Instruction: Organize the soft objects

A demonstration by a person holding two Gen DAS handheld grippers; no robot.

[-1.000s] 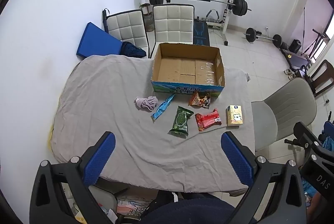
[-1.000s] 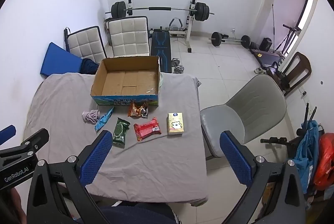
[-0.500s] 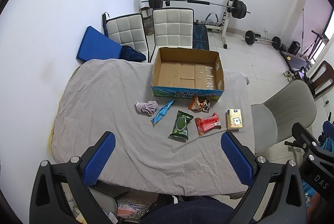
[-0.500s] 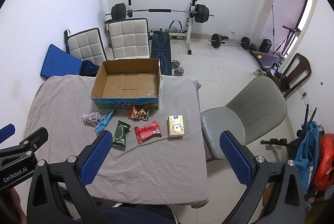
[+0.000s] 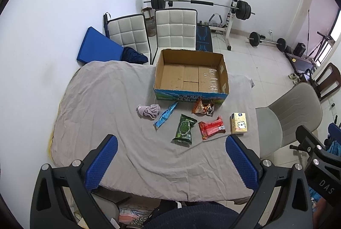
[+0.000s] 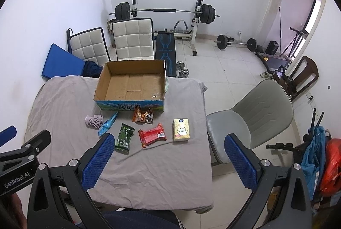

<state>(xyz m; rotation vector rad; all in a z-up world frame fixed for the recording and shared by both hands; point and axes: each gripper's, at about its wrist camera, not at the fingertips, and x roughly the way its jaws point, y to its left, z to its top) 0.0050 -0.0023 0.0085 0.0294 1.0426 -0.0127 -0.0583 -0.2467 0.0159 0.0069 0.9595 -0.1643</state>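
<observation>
Gray-clothed table [image 5: 102, 101] holds 1 box [image 5: 191, 77], 4 packets, 1 carton, 1 cloth; both tongs spread, empty.

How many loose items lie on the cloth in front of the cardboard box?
6: purple rag leftmost, blue packet, green pack, orange snack bag against the cardboard box, red pack, yellow carton rightmost. Nothing looks hidden.

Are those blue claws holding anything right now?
Nothing. The left gripper and right gripper are both open, above the table.
</observation>
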